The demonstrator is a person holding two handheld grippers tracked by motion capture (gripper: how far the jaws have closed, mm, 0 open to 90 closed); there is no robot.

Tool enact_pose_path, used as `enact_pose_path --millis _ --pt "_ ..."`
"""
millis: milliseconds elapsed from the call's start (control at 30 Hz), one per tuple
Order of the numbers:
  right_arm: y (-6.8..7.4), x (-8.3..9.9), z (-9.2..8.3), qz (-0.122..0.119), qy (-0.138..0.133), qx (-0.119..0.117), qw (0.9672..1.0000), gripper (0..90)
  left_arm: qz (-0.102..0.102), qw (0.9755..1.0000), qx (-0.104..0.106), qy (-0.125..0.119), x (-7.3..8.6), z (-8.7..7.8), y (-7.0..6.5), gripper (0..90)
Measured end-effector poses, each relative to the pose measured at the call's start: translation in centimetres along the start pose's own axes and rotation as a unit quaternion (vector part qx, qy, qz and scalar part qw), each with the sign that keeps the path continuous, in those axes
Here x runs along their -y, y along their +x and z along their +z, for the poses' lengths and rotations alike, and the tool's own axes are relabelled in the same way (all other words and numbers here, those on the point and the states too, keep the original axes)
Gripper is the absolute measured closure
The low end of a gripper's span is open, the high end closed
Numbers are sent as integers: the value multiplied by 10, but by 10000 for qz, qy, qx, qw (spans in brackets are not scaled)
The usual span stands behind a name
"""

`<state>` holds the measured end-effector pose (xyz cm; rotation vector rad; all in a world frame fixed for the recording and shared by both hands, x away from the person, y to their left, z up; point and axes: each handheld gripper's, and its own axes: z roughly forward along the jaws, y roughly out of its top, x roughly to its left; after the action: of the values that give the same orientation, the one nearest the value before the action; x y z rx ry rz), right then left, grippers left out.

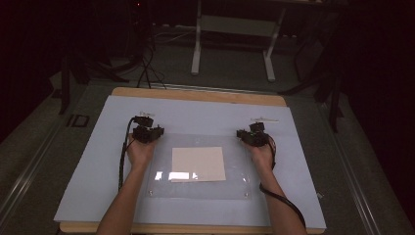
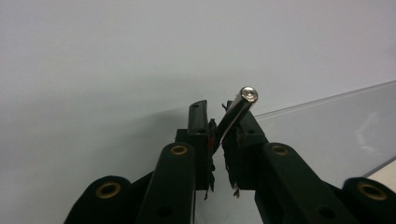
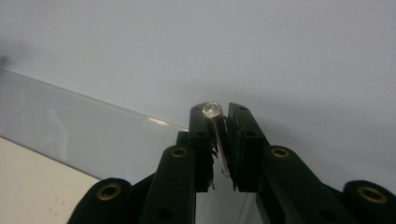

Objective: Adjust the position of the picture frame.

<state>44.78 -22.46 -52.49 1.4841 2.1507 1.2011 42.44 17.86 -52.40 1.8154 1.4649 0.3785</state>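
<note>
My left gripper (image 1: pixel 147 129) rests on the pale blue mat at the far left corner of a clear plastic sheet (image 1: pixel 195 190). In the left gripper view my left gripper (image 2: pixel 215 106) is shut on a thin metal rod (image 2: pixel 239 106), which tilts over the right jaw. My right gripper (image 1: pixel 252 133) sits at the sheet's far right corner. In the right gripper view my right gripper (image 3: pixel 219 108) is shut on a second metal rod (image 3: pixel 212 110), held upright against the left jaw. A beige square of paper (image 1: pixel 198 164) lies under the sheet, between my hands.
The blue mat (image 1: pixel 88 186) covers a wooden table (image 1: pixel 195 95). Two small pale items lie on the mat beyond the grippers, one at the left (image 1: pixel 144 113) and one at the right (image 1: pixel 264 119). White table legs (image 1: pixel 196 54) and cables stand on the dark floor behind.
</note>
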Motion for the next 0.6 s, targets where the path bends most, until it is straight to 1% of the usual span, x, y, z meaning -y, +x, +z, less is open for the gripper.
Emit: enact_pose_path --millis 33,133,233,267,333,400,500,567,600 --pt "0 0 0 -27 0 -11 10000 805 -29 10000 25 -32 1 0 1 793" --pt "-1 0 0 -129 30 -23 9999 796 -39 9999 -12 -116 4 -1 1 753" --pt "0 -1 -2 -247 36 53 9997 762 -25 9998 1 -177 4 -4 3 718" --pt "0 -1 -3 -266 34 77 9996 753 -13 9997 0 -251 4 -6 3 705" --pt "0 -2 -6 -373 20 116 9992 749 73 9987 35 -494 4 -12 4 682" --pt "2 -3 -9 -484 0 159 9987 748 162 9976 115 -660 4 -16 3 680" --pt "3 -4 -12 -592 -47 180 9981 747 381 9964 83 -757 3 -22 1 671" --pt "3 -5 -13 -616 -52 185 9979 747 421 9961 70 -770 3 -24 1 668" --pt "4 -5 -15 -682 -97 183 9975 750 431 9959 98 -792 4 -25 2 668"
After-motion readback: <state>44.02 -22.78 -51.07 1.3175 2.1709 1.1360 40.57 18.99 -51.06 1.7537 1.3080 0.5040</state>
